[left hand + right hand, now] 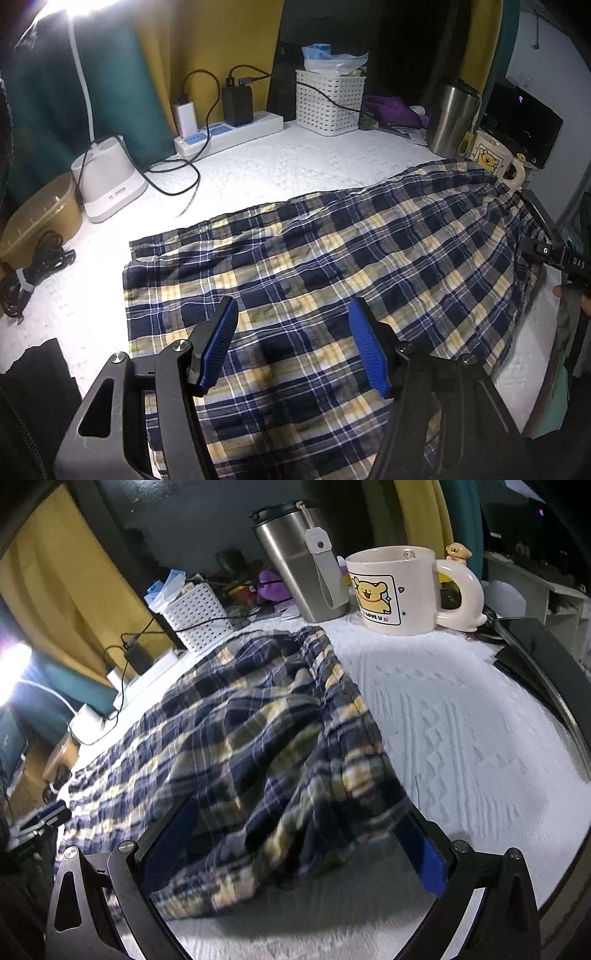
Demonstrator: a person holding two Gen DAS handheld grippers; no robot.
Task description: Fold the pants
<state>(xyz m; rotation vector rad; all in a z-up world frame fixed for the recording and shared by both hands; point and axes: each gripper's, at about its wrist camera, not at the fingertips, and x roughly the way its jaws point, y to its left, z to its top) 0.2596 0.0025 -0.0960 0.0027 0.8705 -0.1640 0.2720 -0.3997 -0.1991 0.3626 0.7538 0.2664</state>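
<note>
Navy and yellow plaid pants [332,266] lie spread on a white textured cloth [258,166], legs to the left, waist to the right. My left gripper [293,328] is open and empty, hovering over the near leg. In the right wrist view the pants [240,731] show with the waistband end bunched near the camera. My right gripper [295,834] is open, its blue-padded fingers [428,853] set on either side of the waistband edge; it also shows in the left wrist view [554,251] at the right edge.
At the back stand a power strip [229,133] with chargers, a white basket [328,101], a steel tumbler [303,561] and a bear mug [399,590]. A white lamp base [110,177], a tan tub [40,218] and coiled cables [33,273] sit left.
</note>
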